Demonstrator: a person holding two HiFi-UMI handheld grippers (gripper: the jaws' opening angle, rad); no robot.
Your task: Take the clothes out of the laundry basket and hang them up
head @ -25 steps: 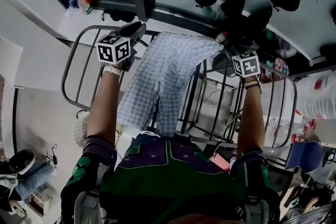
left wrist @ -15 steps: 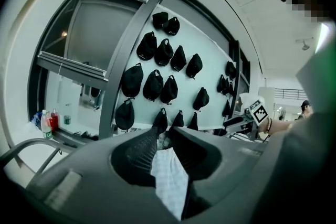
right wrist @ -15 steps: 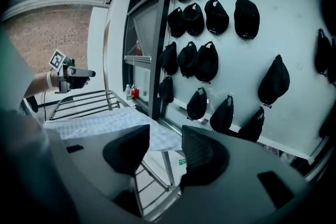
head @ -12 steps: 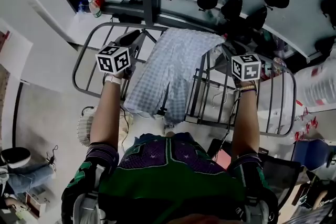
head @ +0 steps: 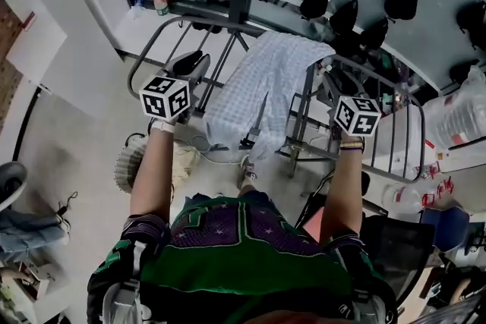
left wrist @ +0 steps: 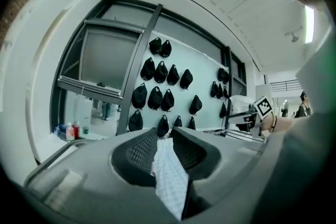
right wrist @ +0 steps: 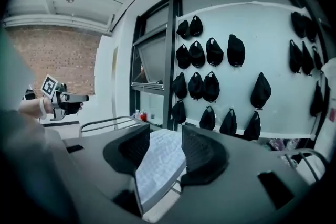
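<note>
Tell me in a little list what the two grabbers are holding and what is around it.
held thing: checked cloth
left gripper: shut on one edge of the cloth
right gripper: shut on the other edge
how it hangs: spread between the two, the rest drooping down
below it: metal drying rack
on the wall: black caps

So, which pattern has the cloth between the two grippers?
The cloth has a fine pale check, bluish white; the head view shows it best.
</note>
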